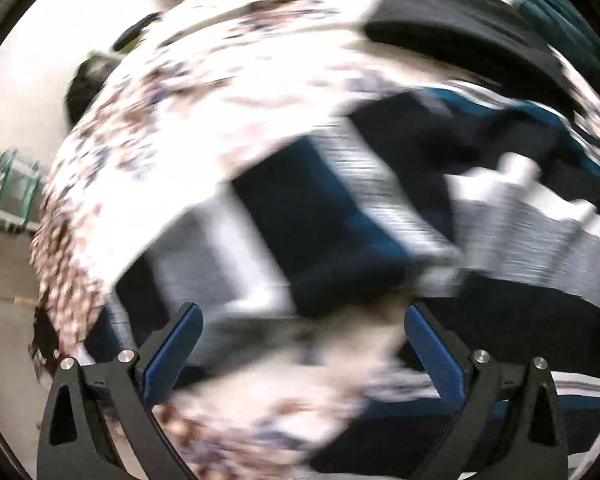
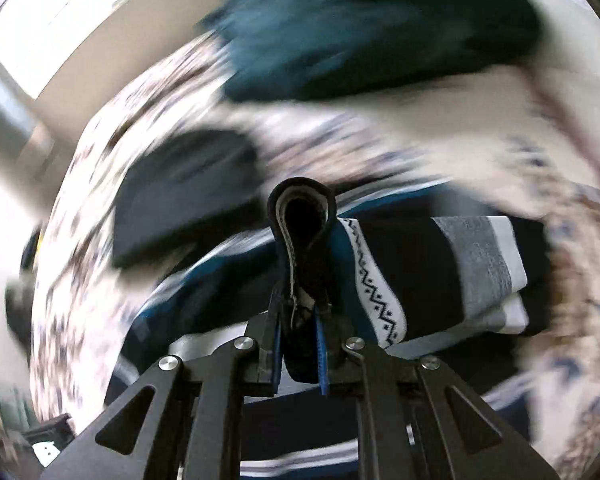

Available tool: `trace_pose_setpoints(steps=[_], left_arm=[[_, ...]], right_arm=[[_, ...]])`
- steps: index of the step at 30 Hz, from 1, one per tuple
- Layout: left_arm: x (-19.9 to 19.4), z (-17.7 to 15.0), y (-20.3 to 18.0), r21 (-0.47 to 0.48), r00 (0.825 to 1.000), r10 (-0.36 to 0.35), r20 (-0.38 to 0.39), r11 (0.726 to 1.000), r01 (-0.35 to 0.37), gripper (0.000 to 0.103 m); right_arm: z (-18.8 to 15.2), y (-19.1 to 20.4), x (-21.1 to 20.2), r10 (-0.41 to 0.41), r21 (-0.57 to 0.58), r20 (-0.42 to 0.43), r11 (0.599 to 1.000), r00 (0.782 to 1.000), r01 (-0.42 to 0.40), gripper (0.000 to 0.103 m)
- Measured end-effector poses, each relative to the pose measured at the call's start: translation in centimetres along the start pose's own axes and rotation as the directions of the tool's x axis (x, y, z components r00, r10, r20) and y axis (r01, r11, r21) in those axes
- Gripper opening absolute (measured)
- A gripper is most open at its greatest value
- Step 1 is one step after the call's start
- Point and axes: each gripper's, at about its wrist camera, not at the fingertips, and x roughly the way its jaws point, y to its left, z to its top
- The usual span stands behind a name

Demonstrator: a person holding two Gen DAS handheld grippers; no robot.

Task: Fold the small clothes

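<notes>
My right gripper [image 2: 300,308] is shut on a fold of dark cloth with a pale grey lining [image 2: 318,256], which loops up between the pads. Behind it lies a folded garment [image 2: 476,264] in navy, grey and white stripes, with a white zigzag-patterned band [image 2: 374,280] and teal parts. In the left wrist view everything is motion-blurred. The same navy, grey and white striped clothes [image 1: 340,216] lie below my left gripper [image 1: 303,312], which hangs open above them with nothing between its blue pads.
A floral sheet [image 1: 188,120] covers the surface under the clothes, also seen as the floral sheet [image 2: 80,240]. A dark grey folded item [image 2: 180,200] and a teal cloth [image 2: 360,40] lie farther back. Floor and a green-framed object [image 1: 16,188] show at the left.
</notes>
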Motion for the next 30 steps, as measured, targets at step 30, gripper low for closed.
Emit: trace_pose_setpoints(steps=[30], left_arm=[[5.3, 11.3, -11.6, 0.27, 0.971, -0.228, -0.072, 0.932, 0.24, 0.082]], right_arm=[[-8.0, -18.8, 3.0, 0.092, 0.495, -0.221, 0.868, 0.971, 0.031, 0.053]])
